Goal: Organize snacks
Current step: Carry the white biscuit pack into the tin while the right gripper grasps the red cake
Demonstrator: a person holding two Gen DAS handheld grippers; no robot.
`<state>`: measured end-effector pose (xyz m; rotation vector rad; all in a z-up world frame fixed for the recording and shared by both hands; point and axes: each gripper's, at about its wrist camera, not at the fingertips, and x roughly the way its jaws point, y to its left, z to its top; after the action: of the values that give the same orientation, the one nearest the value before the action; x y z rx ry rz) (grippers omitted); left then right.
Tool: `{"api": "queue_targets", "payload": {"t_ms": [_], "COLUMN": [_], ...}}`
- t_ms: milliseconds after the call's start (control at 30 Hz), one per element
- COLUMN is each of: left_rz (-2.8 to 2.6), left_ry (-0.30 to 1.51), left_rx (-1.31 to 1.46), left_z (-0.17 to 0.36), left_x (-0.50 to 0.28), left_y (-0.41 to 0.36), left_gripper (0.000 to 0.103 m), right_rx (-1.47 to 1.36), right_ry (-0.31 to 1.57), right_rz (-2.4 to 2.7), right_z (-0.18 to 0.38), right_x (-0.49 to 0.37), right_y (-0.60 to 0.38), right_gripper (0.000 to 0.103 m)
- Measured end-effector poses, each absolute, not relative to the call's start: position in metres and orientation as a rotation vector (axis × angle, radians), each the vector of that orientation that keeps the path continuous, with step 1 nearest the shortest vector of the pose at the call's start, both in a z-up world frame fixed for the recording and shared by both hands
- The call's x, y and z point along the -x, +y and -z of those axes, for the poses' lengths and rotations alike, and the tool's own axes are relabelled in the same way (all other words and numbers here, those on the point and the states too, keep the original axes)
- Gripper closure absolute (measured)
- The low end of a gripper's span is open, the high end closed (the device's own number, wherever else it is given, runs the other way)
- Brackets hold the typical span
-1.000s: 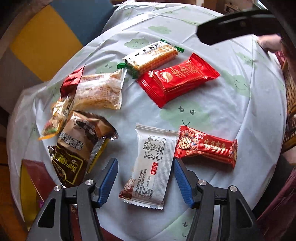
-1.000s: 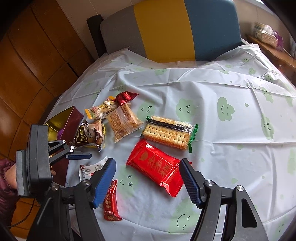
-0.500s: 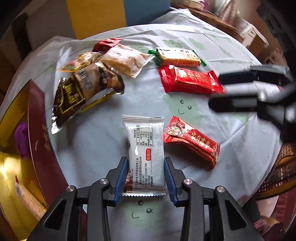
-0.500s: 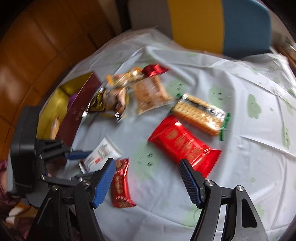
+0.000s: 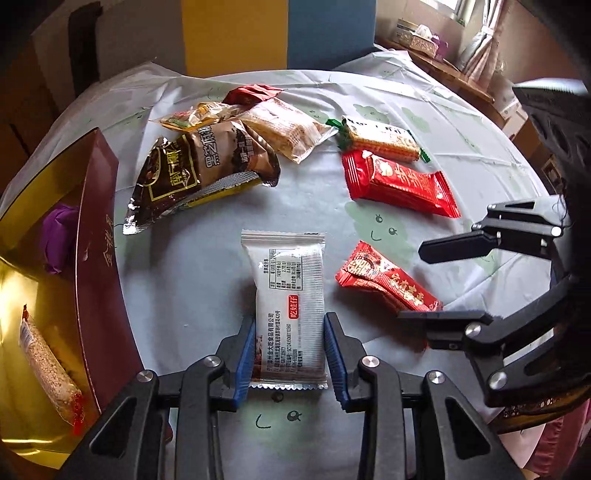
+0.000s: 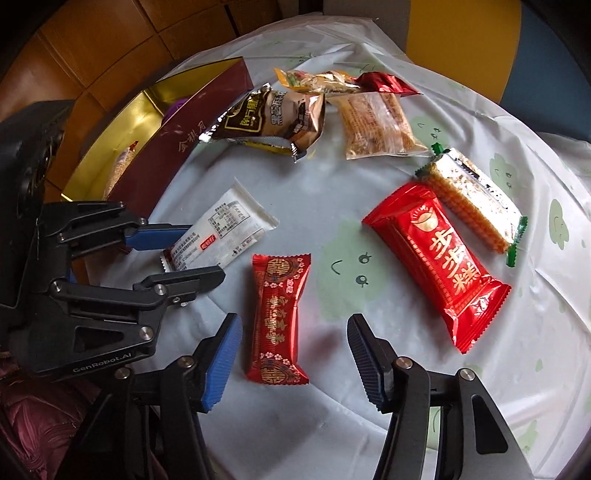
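Note:
My left gripper (image 5: 290, 352) is shut on the near end of a white snack packet (image 5: 288, 295), which lies on the tablecloth; it also shows in the right wrist view (image 6: 221, 232). My right gripper (image 6: 291, 354) is open, its fingers straddling the near end of a small red patterned packet (image 6: 279, 314), also seen in the left wrist view (image 5: 384, 284). The open maroon and gold box (image 5: 96, 258) stands at the left and holds a sesame bar (image 5: 48, 369) and a purple item (image 5: 59, 236).
Farther back lie a large red packet (image 6: 439, 262), a cracker pack with green ends (image 6: 476, 206), a clear pastry bag (image 6: 373, 125), a brown foil bag (image 6: 273, 118) and a yellow and red packet (image 6: 332, 81). A chair (image 5: 236, 33) stands behind the table.
My left gripper closed from wide open onto the white packet. My right gripper swung left and down until its open fingers straddle the small red packet.

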<state>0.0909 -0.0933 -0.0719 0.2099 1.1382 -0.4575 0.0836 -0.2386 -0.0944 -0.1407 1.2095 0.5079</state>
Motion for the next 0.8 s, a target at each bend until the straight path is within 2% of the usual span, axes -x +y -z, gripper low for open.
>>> {"api": "queue_targets", "payload": {"t_ms": [33,100,200,300,533,800], "left_rz": [0.452,0.445,0.448,0.459,0.494,0.35], "left_ry": [1.134,1.128,1.119,1.095,1.008,0.918], "left_rx": [-0.198,-0.183,-0.155,-0.135,0.006,0.307], "left_z": [0.07,0.069,0.067,0.06,0.023,-0.02], "left_x": [-0.089,-0.089,-0.09,-0.085,-0.076,-0.089], "left_y": [-0.092,-0.09,-0.089,-0.085,-0.055,0.044], "left_gripper": [0.068,0.069,0.069,0.069,0.069,0.069], "right_rx": [0.155,0.173,0.193,0.22,0.221,0.281], "right_ry": [1.207,1.206,1.191,1.173,1.167,1.136], "right_rz": [-0.501,-0.495,-0.492,-0.465,-0.474,-0.467], "right_z": [0.097,0.1,0.101,0.104,0.104,0.104], "right_x": [-0.085,-0.088,-0.087,-0.088,-0.087,-0.081], "right_y": [-0.236,-0.233,-0.228,-0.226,-0.23,-0.227], "right_gripper": [0.053,0.061,0.063,0.08,0.078,0.079]}}
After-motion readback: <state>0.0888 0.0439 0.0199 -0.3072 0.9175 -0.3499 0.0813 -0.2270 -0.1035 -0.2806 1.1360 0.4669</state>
